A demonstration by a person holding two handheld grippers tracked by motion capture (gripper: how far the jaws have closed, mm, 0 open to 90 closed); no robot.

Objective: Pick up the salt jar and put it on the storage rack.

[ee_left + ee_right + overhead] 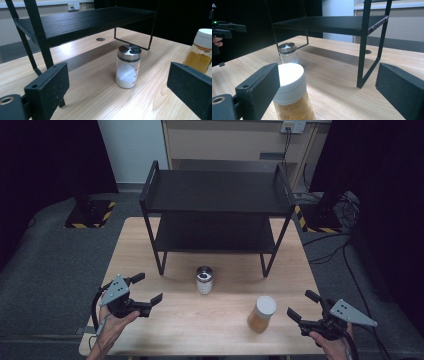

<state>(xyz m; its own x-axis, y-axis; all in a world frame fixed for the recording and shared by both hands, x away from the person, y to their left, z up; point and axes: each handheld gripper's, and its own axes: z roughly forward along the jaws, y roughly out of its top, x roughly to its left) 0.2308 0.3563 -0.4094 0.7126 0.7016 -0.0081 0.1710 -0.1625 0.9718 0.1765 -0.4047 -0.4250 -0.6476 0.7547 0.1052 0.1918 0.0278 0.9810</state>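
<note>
Left gripper: fingers spread wide, released, nothing between them, held above the near left part of the worktop; right gripper: fingers likewise parted and released, grasping nothing, held above the near right part, with a hand under the left unit and a hand under the right. Jars, two counted: one glass jar with a metal lid, holding white powder, upright at the centre of the worktop just in front of the shelf rack, lying ahead of the left fingers and well apart from them; one jar with a white lid, holding an orange-brown powder, upright on the near right part, just beside the right fingers and not touching them; in the right gripper view this jar stands close against the left-hand finger, contact not determinable. Shelf rack, one counted: black, two tiers, on thin black legs at the far half of the worktop, both tiers bare. Worktop: pale wood with visible grain, one small round hole under the rack. Room: grey carpeted floor, dark drapes at both sides, two black stand bases with yellow-black striped tape, a wall socket and loose cables at far right.
</note>
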